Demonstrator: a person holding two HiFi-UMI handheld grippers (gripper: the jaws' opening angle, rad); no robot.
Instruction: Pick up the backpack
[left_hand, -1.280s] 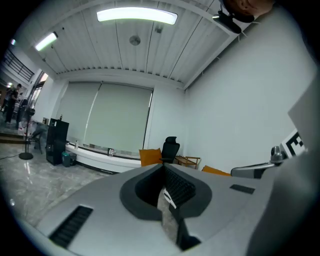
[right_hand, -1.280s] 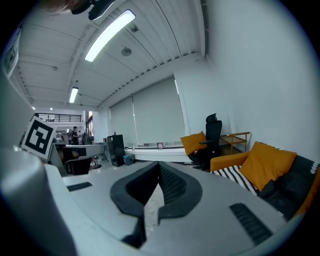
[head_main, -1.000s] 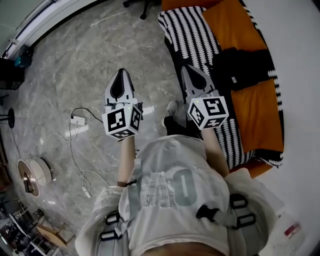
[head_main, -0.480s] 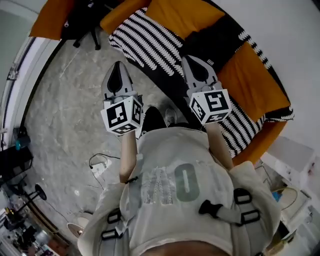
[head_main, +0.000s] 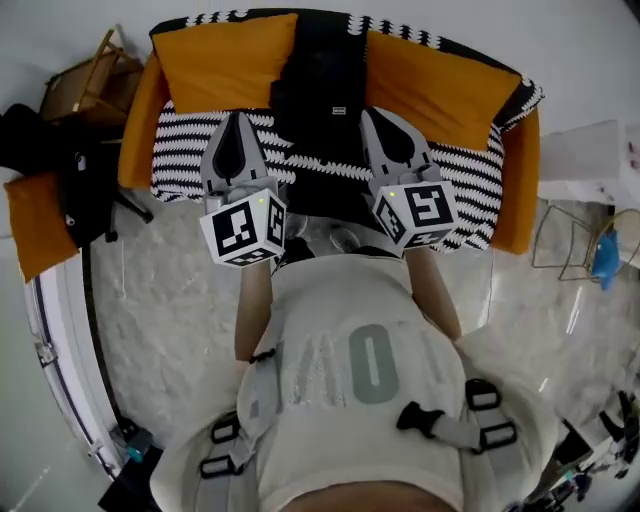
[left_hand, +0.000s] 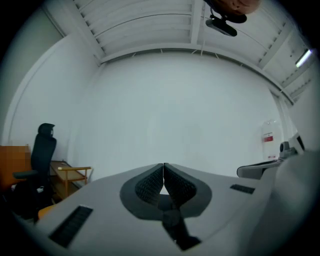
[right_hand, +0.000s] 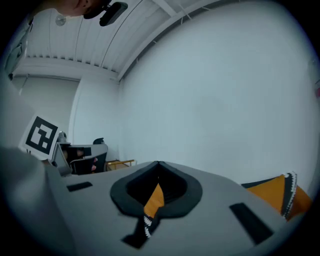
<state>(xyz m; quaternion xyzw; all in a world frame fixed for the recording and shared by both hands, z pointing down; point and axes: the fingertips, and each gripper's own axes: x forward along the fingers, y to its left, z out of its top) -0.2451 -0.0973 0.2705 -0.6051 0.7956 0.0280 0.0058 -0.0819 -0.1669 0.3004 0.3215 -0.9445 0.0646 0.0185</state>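
Note:
The black backpack (head_main: 322, 95) lies in the middle of the sofa (head_main: 190, 150), between two orange cushions (head_main: 225, 55). My left gripper (head_main: 237, 120) and right gripper (head_main: 385, 115) are held side by side in front of the sofa, one at each side of the backpack and short of it. Both point level and are shut on nothing. In the left gripper view the jaws (left_hand: 163, 166) meet before a bare white wall. In the right gripper view the shut jaws (right_hand: 158, 163) show an orange cushion (right_hand: 272, 192) below them.
A black office chair (head_main: 85, 185) and a wooden rack (head_main: 85, 80) stand left of the sofa, with another orange cushion (head_main: 35, 225) beside them. A wire frame (head_main: 565, 240) and a white cabinet (head_main: 585, 150) stand at the right. Marble floor (head_main: 160, 300) lies underfoot.
The person has turned, so the sofa and backpack have swung from the right side to straight ahead. Both grippers stayed shut and level in front of the body.

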